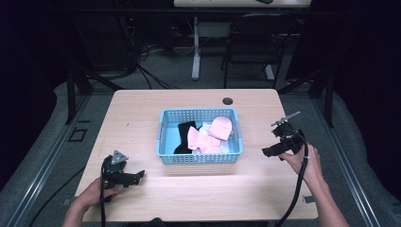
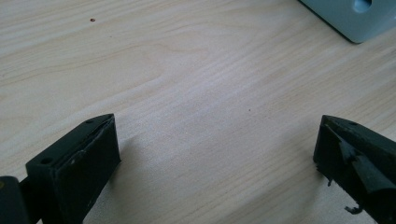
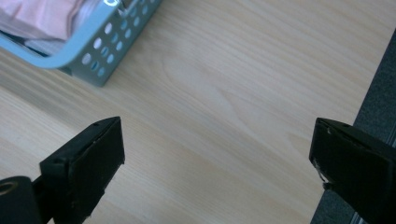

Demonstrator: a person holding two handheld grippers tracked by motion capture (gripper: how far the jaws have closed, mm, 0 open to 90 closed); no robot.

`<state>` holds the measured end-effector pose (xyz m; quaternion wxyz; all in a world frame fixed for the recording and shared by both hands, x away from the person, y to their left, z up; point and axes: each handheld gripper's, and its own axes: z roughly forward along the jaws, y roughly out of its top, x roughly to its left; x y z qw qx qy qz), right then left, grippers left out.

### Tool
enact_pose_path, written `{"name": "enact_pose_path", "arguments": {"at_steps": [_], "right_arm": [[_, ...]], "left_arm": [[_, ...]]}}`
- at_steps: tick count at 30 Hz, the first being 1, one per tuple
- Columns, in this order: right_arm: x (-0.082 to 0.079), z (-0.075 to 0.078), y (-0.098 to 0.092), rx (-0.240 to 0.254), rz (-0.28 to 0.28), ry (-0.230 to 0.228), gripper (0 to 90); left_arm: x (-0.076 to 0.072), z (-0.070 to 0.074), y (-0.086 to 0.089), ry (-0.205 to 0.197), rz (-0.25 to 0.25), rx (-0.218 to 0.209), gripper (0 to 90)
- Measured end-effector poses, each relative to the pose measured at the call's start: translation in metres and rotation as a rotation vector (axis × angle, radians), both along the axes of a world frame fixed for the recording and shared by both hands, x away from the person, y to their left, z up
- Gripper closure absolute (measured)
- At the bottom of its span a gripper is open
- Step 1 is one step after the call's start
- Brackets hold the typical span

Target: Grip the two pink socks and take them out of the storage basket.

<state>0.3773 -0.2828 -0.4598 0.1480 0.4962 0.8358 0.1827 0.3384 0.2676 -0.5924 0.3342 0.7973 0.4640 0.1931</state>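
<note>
Basket [image 1: 200, 158] sits mid-bench, long axis running left to right, holding pink, black and perhaps white socks [image 1: 204, 140]. Both my tongs gape wide and empty: left tongs [image 1: 138, 177] low at its near-left corner, right tongs [image 1: 267, 151] beside its right end.

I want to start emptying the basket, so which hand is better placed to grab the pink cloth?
Probably the right. The pink cloth lies toward the right side of the basket, nearer the open right claw, which points at it. The left claw sits below the basket's front corner.
</note>
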Motion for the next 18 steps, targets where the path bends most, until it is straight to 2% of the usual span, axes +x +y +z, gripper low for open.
{"name": "enact_pose_path", "arguments": {"at_steps": [4,6,18], "right_arm": [[0.005,0.007,0.008,-0.003,0.034,-0.003,3.0],[0.007,0.01,0.012,0.008,0.039,-0.022,3.0],[0.016,0.027,0.027,0.024,0.071,-0.059,3.0]], "left_arm": [[0.0,0.0,0.0,0.0,0.0,0.0,0.1],[0.0,0.0,0.0,0.0,0.0,0.0,0.1],[0.0,0.0,0.0,0.0,0.001,0.0,0.2]]}}
